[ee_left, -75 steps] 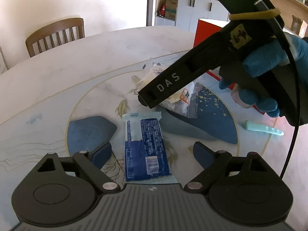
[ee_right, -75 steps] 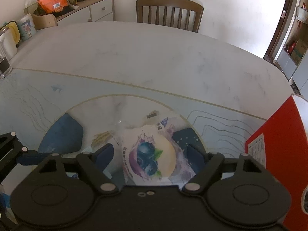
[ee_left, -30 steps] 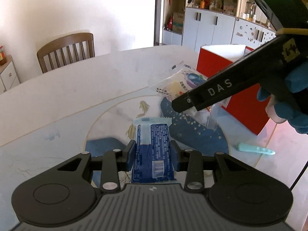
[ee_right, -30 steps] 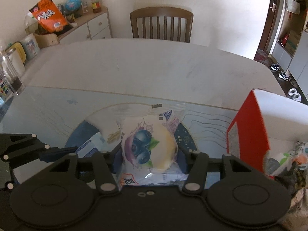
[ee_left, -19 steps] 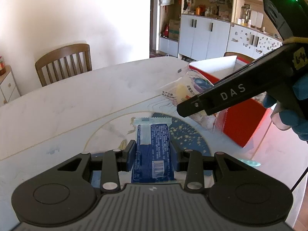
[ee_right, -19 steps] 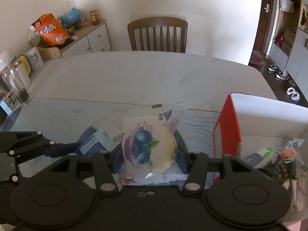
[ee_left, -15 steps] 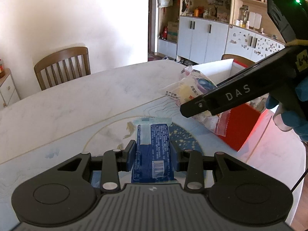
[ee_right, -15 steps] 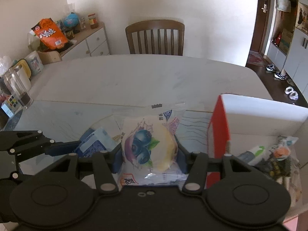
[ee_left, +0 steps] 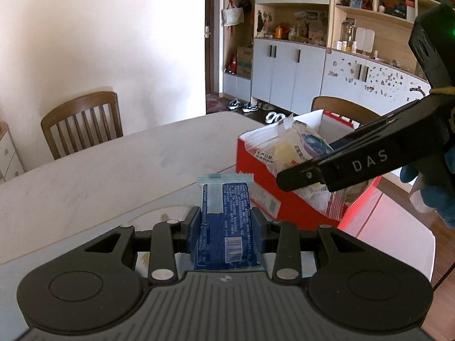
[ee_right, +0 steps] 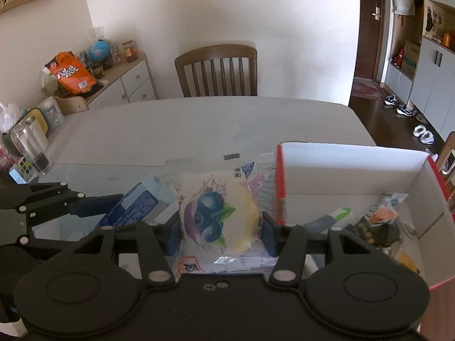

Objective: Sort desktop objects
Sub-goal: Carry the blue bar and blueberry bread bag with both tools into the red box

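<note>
left claw [ee_left: 226, 228] pinches a blue snack packet [ee_left: 224, 221], long axis toward 12 o'clock, above the surface [ee_left: 113, 164]. right claw [ee_right: 221, 231] clamps a blueberry pastry packet [ee_right: 219, 216], pointing to 12, red box [ee_right: 280, 187] at 3 o'clock.

Bright daylight in both views; white wall [ee_left: 128, 42] near blown out in left wrist view; red glow spills off the box [ee_left: 366, 199] onto the desk [ee_left: 119, 170]; strong fisheye bending at edges, dark vignetted corners; mild softness on the desk [ee_right: 213, 130] in right wrist view; foreground sharp.
</note>
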### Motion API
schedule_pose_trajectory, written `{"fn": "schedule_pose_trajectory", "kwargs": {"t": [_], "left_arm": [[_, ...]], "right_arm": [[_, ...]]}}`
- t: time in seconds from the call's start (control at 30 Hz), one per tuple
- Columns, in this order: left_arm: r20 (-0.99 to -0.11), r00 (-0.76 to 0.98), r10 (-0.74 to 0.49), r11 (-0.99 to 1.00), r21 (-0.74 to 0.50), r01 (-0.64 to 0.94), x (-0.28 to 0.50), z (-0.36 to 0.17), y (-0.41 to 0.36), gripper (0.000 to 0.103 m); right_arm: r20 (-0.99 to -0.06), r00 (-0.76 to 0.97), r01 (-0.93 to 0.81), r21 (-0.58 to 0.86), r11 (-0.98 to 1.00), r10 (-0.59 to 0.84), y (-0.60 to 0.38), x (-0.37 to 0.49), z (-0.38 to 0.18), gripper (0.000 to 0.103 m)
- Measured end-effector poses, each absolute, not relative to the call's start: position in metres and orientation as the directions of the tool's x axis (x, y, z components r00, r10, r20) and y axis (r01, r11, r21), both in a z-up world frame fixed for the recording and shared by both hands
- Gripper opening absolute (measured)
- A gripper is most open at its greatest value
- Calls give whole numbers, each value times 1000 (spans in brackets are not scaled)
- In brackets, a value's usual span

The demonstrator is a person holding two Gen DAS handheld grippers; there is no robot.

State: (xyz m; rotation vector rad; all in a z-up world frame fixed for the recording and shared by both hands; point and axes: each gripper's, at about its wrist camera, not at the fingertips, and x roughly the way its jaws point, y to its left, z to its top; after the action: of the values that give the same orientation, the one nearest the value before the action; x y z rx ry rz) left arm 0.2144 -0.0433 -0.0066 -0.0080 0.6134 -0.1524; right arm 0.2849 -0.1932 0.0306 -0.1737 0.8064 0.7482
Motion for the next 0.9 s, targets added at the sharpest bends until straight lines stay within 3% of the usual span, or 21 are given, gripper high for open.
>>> {"fn": "schedule_pose_trajectory", "kwargs": {"t": [0.9], "left_arm": [[-562, 803, -200, 971, -1, 241, 285, 5, -151, 36]], "right_arm": [[-698, 523, -570, 139, 809, 489, -311, 333, 24, 55]]}}
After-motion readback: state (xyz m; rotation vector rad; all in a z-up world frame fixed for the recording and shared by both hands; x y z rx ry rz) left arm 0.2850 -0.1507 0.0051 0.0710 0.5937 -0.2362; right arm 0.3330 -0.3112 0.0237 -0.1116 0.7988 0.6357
